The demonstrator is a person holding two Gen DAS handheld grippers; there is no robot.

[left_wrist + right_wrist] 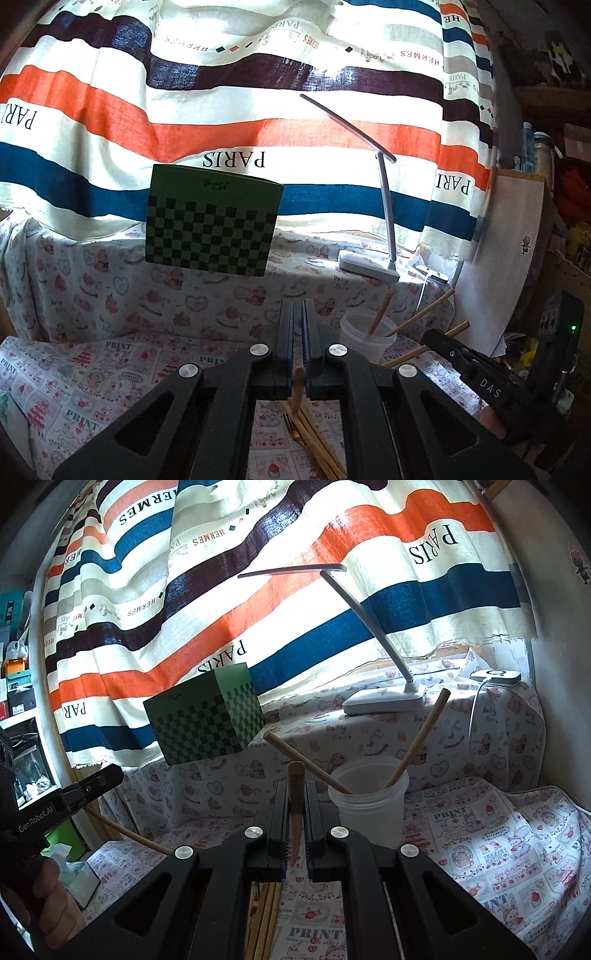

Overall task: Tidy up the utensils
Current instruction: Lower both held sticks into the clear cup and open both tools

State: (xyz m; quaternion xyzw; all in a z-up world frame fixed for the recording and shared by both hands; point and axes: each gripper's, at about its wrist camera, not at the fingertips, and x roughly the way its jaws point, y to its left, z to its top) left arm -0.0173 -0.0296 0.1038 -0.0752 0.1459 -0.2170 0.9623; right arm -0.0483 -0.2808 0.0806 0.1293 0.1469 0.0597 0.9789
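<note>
the reference landmark is the translucent plastic cup [367, 801], which stands upright on the table [498, 864] covered with a printed cloth. two wooden utensil handles lean inside the cup: one handle [419, 738] tilts up and to the right over the rim, the other handle [306, 764] tilts up and to the left. the right gripper [296, 827] sits just left of the cup, near its wall; its fingers [279, 812] are clamped on a wooden-handled utensil [295, 805], whose handle runs lengthwise between them and projects past the fingertips, its end about level with the cup's rim. the working end of this utensil cannot be seen. the left gripper [297, 332] is also left of the cup, as seen in its own wrist view; its fingers [286, 332] are closed together, with the end of a wooden handle [297, 386] caught at their rear, below the pads. the rest of that utensil hangs below the fingers and its type cannot be told. below both grippers, on the near side of the cup, a bundle of loose utensils [314, 443] lies on the table, including wooden sticks and a small gold fork [290, 424]. in the right wrist view the left gripper appears far left of the cup with a long wooden stick [125, 832] under it.
</note>
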